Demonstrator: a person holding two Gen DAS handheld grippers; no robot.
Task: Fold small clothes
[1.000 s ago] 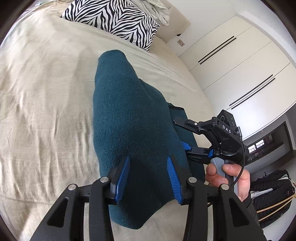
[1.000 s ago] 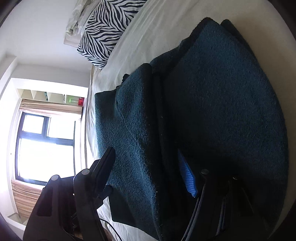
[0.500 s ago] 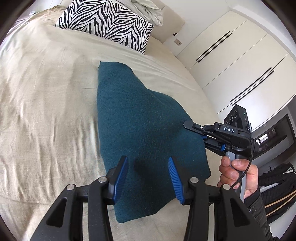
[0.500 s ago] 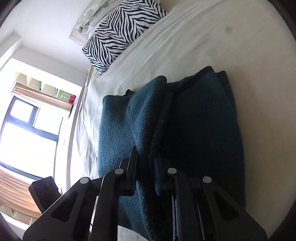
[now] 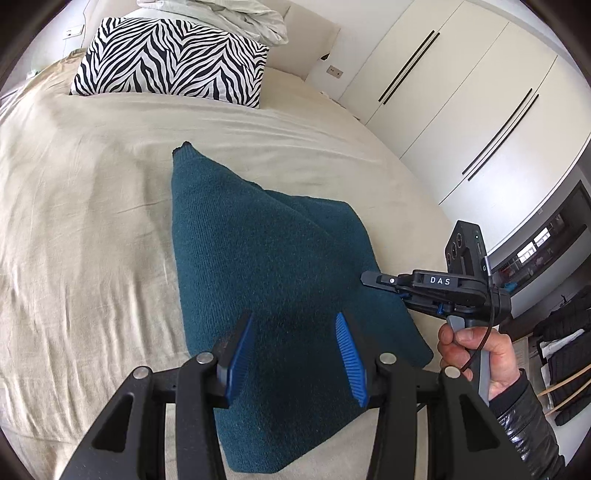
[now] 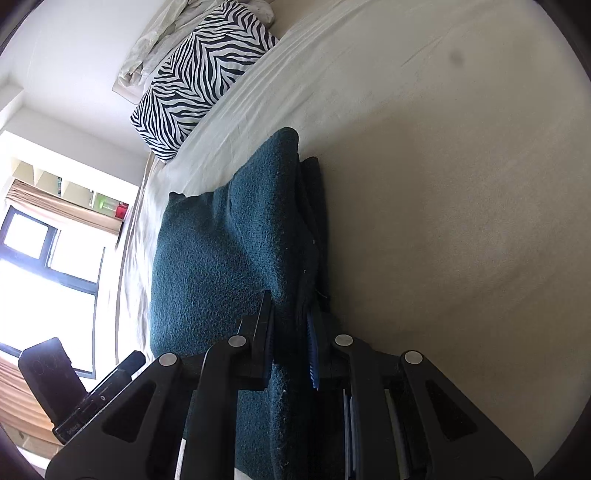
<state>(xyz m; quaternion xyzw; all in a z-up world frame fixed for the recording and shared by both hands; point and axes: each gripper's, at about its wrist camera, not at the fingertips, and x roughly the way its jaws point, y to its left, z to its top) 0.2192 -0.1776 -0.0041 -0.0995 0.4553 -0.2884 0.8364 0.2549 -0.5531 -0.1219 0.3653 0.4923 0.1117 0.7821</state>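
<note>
A dark teal knitted garment (image 5: 266, 273) lies folded on the beige bed sheet (image 5: 85, 229). My left gripper (image 5: 293, 325) is open and empty, hovering above the garment's near end. My right gripper (image 6: 290, 314) is shut on the garment's right edge (image 6: 291, 295), with the folded layers between its pads. In the left wrist view the right gripper (image 5: 369, 277) reaches in from the right, held by a hand (image 5: 476, 354). The garment (image 6: 225, 266) stretches away from the right gripper toward the pillow.
A zebra-striped pillow (image 5: 170, 59) lies at the head of the bed, with crumpled white bedding (image 5: 221, 14) behind it. White wardrobe doors (image 5: 461, 92) stand to the right. A window (image 6: 40, 280) is at the bed's far side. Dark bags (image 5: 561, 350) sit on the floor.
Both grippers have drawn back and the garment has settled flat on the bed. The right gripper closed from wide open onto the garment's edge. The left gripper stayed open.
</note>
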